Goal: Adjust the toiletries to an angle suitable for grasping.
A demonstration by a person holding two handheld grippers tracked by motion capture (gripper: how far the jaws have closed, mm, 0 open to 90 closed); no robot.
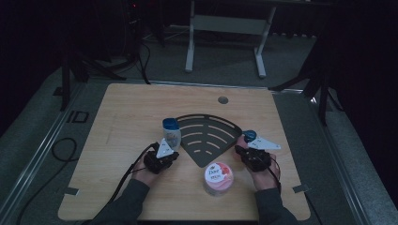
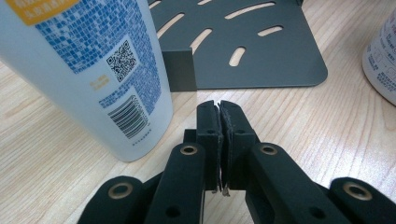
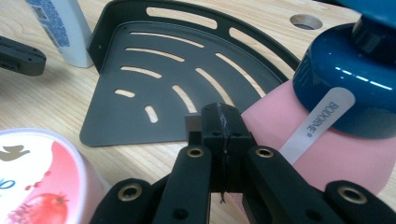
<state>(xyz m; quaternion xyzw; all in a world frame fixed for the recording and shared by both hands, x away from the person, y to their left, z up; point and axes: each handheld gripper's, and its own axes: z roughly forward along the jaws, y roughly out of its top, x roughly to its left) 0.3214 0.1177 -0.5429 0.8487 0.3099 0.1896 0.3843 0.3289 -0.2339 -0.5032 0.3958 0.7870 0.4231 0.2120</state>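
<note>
A dark grey slotted corner shelf [image 1: 209,136] lies flat in the middle of the wooden table [image 1: 131,108]. A white bottle with blue print and a blue cap [image 1: 171,132] stands at the shelf's left corner [image 2: 93,70]. My left gripper [image 1: 165,159] rests just in front of that bottle, jaws shut and empty [image 2: 219,112]. A pink bottle with a blue cap [image 1: 248,137] stands at the shelf's right corner [image 3: 327,140]. My right gripper [image 1: 251,154] sits right beside it, jaws shut on nothing [image 3: 223,116]. A pink-lidded Dove jar [image 1: 218,178] stands between my hands.
A round cable hole [image 1: 223,100] is in the table behind the shelf. A white table frame [image 1: 225,28] stands on the floor beyond. Cables [image 1: 61,150] trail off the left side. Tape tabs [image 1: 70,191] mark the front corners.
</note>
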